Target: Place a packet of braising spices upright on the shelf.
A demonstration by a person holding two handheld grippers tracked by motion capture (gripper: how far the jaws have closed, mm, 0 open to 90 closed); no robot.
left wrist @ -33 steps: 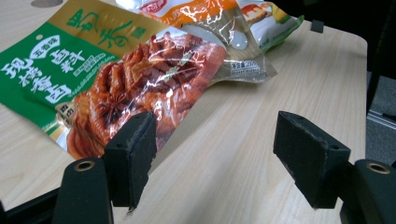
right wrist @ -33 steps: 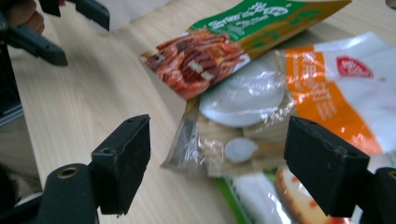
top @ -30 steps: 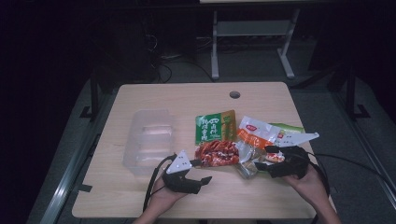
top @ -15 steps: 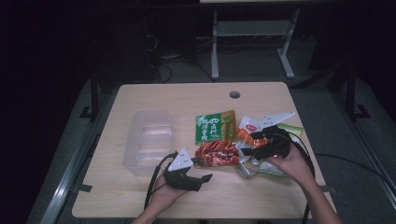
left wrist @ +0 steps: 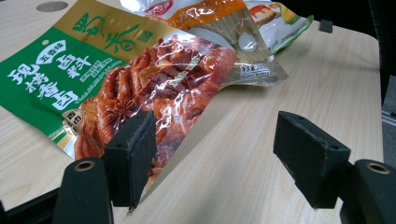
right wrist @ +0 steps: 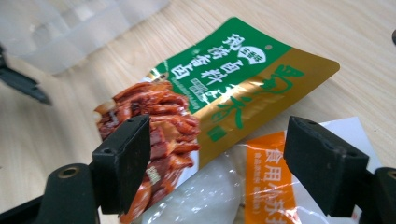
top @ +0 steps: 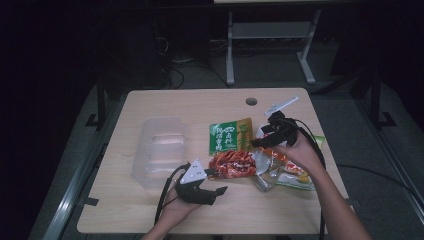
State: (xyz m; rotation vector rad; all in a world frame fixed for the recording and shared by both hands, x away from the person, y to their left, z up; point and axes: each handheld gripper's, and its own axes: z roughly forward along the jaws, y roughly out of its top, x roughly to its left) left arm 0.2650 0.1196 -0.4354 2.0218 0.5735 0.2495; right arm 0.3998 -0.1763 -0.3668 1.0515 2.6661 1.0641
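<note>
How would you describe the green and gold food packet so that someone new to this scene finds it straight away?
Start at the light wooden table and look right of the clear plastic tray, to the heap of snack packets. The green and gold packet lies flat at the heap's left edge. Its green panel of white characters beside a gold strip marks it out from the orange and white packet and the clear-windowed ones next to it.

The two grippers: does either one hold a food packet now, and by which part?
Nothing is held. The left gripper stands open beside the red packet; the right gripper hangs open above the green packet.
</note>
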